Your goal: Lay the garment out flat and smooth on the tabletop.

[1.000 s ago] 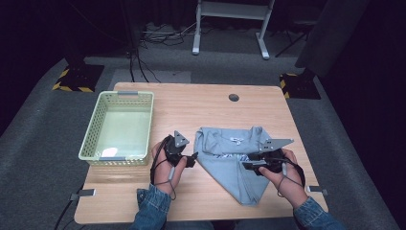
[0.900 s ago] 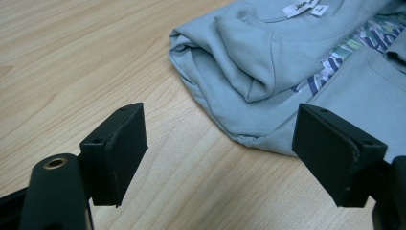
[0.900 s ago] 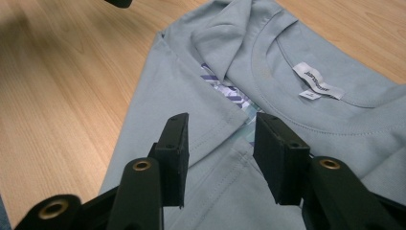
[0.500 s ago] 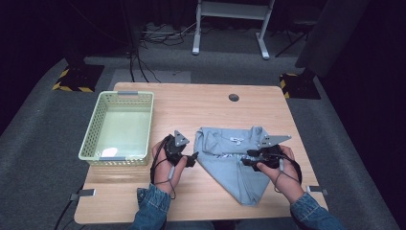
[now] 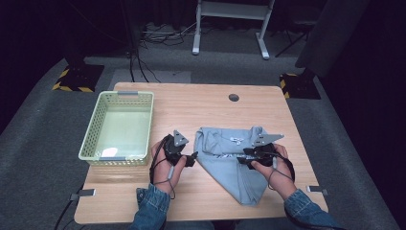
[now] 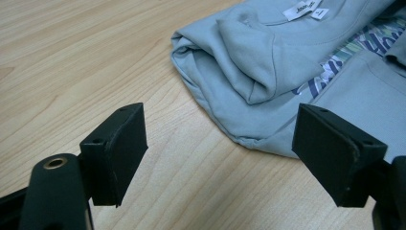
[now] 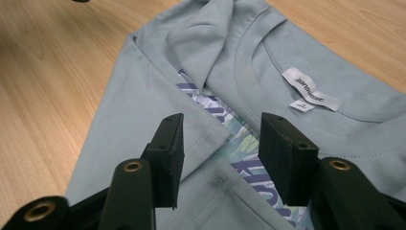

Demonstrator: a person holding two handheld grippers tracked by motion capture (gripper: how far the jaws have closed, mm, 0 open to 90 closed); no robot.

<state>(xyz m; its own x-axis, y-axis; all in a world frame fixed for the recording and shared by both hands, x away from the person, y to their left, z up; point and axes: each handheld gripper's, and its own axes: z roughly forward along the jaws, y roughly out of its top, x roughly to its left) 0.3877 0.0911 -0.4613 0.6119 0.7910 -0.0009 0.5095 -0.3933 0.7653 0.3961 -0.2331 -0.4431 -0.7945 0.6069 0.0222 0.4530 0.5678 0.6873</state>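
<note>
At the bottom of the high view, two denim sleeves (image 5: 152, 206) enter the frame, each hand holding a gripper over the table (image 5: 210, 108). The left gripper (image 5: 190, 158), at lower centre, has its jaws spread wide with bare wood between them, just beside the shirt's folded left edge. The right gripper (image 5: 242, 157), lower right of centre, sits over the shirt (image 5: 225, 158) with jaws partly spread, nothing pinched; its own view shows printed fabric and a hem between them. The pale blue shirt lies crumpled at centre right, its neck label (image 7: 310, 89) facing up. A green basket (image 5: 119, 128) stands at the left. Farther back, a small round hole (image 5: 233, 97) marks the tabletop.
</note>
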